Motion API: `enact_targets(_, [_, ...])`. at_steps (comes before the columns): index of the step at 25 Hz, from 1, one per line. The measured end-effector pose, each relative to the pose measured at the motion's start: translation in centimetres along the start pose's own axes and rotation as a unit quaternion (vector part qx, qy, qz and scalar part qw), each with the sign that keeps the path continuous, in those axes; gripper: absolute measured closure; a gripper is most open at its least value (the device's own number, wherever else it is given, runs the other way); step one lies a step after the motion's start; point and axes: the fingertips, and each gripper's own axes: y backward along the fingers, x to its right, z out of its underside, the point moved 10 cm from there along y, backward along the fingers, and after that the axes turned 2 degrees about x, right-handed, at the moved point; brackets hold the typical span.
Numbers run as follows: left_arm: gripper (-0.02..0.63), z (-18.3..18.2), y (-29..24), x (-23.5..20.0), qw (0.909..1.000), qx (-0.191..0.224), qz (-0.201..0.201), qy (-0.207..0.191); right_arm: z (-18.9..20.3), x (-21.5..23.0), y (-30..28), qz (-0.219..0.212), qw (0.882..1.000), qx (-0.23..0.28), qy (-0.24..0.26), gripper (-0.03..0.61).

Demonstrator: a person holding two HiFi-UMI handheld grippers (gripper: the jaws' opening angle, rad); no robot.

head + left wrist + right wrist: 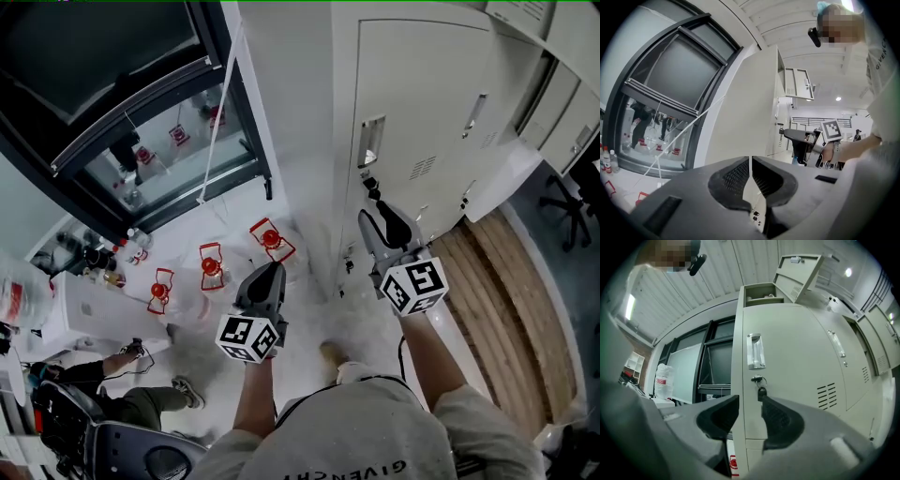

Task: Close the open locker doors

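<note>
Straight ahead of the right claw (749, 409), pale grey locker door (797, 357), recessed handle (755, 351), key (758, 379) in its lock, vent slots (827, 395), top locker door (799, 268) standing open above, right claw's jaws apart and empty, left claw (750, 176) closed on nothing.

Workplace locker rm, grey metal lockers (422, 122), lg window (141, 103), office chair (567, 202)

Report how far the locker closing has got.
Done: the front door with the key looks closed. In hand: the right claw, open and empty, points at that door's lock side; the left claw is shut, holding nothing. To do: the top locker door above stands open.
</note>
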Motion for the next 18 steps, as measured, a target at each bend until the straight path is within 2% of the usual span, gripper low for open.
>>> enact_targets(6, [0.597,0.2,0.6,1.9,0.9997,0.000,0.023,-0.002,-0.5,0.3,4.1,0.034,0.999,0.004,0.000,0.471])
enact_targets(13, [0.597,0.3,1.1,4.9,0.9983,0.000,0.057,-0.001,-1.8,0.5,9.9,0.072,0.997,0.008,0.010,0.569])
enact_targets(18, [0.597,0.4,1.7,7.3,0.9965,0.001,0.084,-0.002,-2.7,0.5,14.2,0.098,0.995,0.004,0.018,0.581])
